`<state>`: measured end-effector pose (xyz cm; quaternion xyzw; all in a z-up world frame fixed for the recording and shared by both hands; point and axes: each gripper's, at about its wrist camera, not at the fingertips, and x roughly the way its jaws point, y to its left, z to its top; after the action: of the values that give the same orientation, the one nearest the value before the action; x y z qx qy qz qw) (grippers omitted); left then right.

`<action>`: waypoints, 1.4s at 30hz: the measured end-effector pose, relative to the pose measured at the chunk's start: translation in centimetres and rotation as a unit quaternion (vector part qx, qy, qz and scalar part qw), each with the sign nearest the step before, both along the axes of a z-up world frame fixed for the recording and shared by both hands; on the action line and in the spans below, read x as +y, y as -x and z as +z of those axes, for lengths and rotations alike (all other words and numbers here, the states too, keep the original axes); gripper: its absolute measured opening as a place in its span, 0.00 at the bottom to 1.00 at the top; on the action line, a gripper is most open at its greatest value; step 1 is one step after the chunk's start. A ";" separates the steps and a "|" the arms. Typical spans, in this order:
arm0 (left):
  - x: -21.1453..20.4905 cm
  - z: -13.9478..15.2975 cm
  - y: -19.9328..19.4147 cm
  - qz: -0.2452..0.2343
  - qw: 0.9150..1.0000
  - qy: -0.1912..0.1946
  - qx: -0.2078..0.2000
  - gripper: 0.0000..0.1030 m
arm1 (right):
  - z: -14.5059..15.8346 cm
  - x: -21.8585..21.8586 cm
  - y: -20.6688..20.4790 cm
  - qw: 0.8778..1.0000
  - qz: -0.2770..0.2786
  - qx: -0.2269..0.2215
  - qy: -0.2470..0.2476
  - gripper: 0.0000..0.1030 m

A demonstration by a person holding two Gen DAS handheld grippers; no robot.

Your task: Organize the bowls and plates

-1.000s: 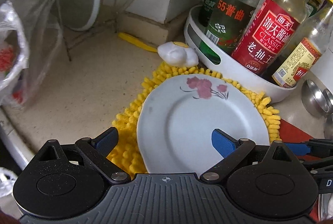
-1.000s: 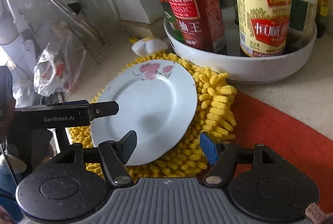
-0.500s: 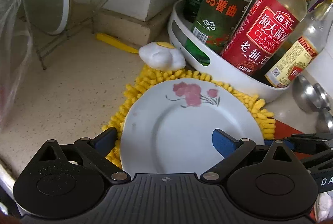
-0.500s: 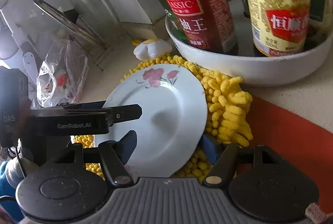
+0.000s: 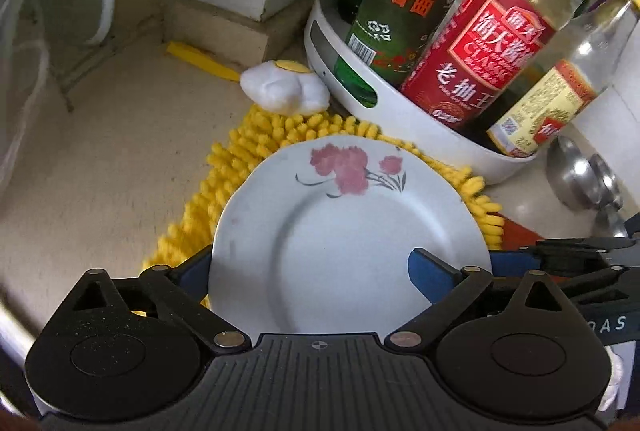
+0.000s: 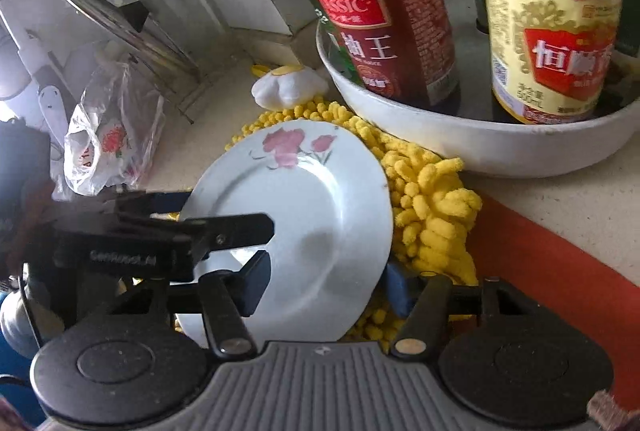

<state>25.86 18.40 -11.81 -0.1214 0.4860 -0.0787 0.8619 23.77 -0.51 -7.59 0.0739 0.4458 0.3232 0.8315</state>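
A white flowered plate (image 5: pixel 344 231) lies at the centre of both wrist views on a yellow chenille mat (image 5: pixel 240 167), which cushions it on the counter (image 5: pixel 100 151) and lifts its rim enough for fingers to slip under. The left gripper (image 5: pixel 310 269) straddles the plate's near-left edge in its own lower frame, one blue finger below the rim and one above the plate's face, jaws wide and not yet pinching. The right gripper (image 6: pixel 328 281) does the same at the lower right of the plate in its view, one pad over the plate, the other sunk in the mat; its jaws are closing around the rim, apparently to share the lift. A white tray (image 6: pixel 460 147) of sauce bottles (image 5: pixel 480 43) crowds the upper right, so the approach comes from the near side.
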 end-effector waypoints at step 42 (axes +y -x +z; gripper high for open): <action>-1.2 -1.9 4.6 0.028 0.998 -0.011 -0.060 1.00 | -0.8 -0.3 3.3 0.997 -0.070 -0.014 0.012 0.33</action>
<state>21.28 17.23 -13.75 -0.1207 0.4306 -0.0564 0.8927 20.50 -0.81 -8.41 0.0907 0.4319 0.2598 0.8589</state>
